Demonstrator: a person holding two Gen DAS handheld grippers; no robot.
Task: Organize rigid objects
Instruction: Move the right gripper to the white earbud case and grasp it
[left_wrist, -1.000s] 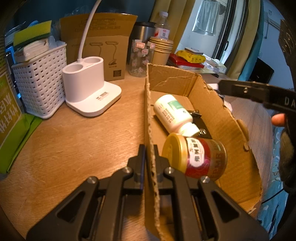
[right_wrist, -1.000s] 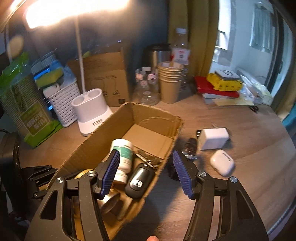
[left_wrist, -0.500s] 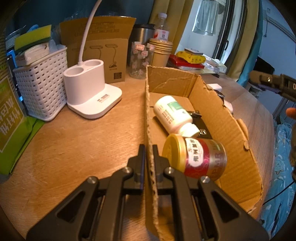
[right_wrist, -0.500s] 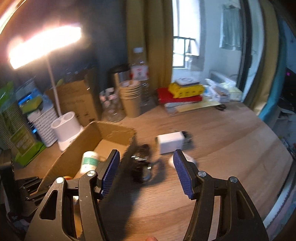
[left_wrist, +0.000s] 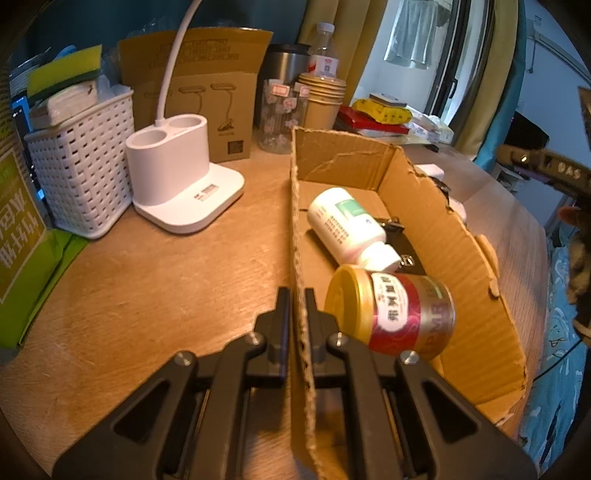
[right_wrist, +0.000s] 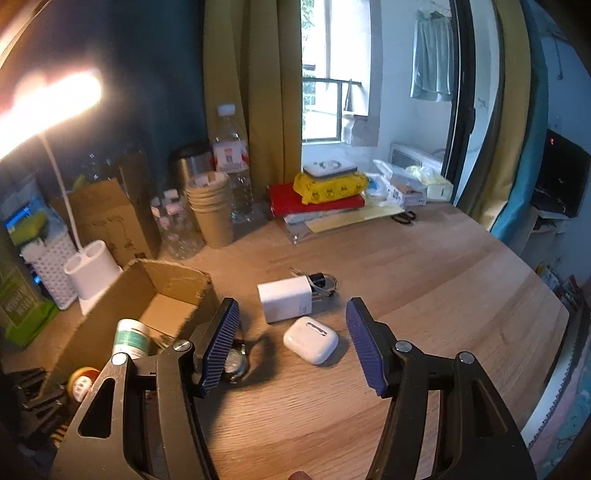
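While the left gripper (left_wrist: 295, 314) is clamping the near wall of the torn brown cardboard box (left_wrist: 461, 258), a white pill bottle (left_wrist: 347, 225) and a gold-lidded red tin (left_wrist: 391, 310) are lying inside. Over the wooden desk (right_wrist: 424, 295), the right gripper (right_wrist: 291, 343) is hanging with jaws apart, gripping nothing, a white earbud case (right_wrist: 310, 339) lying between its blue pads (right_wrist: 364, 347), beside a white charger block (right_wrist: 284, 299).

Left tongs (left_wrist: 296, 314) clamped on cardboard box (left_wrist: 436, 206) wall, white bottle (left_wrist: 345, 221), gold-lidded can (left_wrist: 391, 314) inside
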